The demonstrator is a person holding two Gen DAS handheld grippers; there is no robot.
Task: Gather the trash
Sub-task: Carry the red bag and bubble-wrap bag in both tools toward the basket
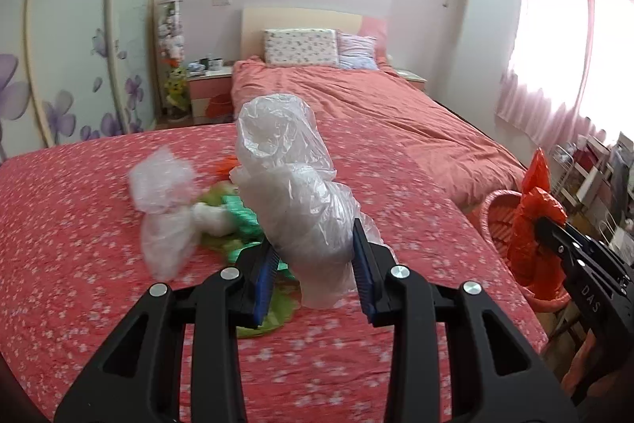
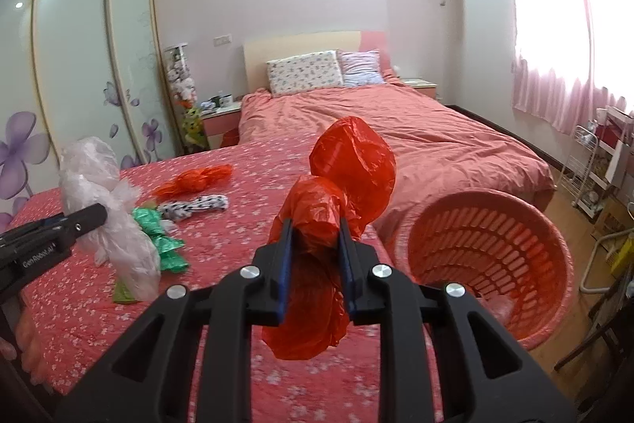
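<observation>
My left gripper (image 1: 313, 244) is shut on a crumpled clear plastic bag (image 1: 289, 177) and holds it above the red flowered bedspread (image 1: 79, 264); it also shows at the left of the right wrist view (image 2: 105, 213). My right gripper (image 2: 317, 232) is shut on a red plastic bag (image 2: 340, 193), held up left of the pink laundry basket (image 2: 491, 248). In the left wrist view the red bag (image 1: 531, 224) hangs over the basket (image 1: 495, 209). On the bedspread lie a second clear bag (image 1: 164, 213), green wrappers (image 2: 158, 240), another red bag (image 2: 194, 181) and a black-and-white spotted piece (image 2: 194, 205).
A second bed with a pink cover (image 2: 396, 129) and pillows (image 2: 305, 72) stands behind. A wardrobe (image 2: 79, 46) is at the left, a nightstand (image 2: 220, 119) beside it. A white rack (image 2: 586, 161) and curtained window (image 2: 554, 26) are at the right.
</observation>
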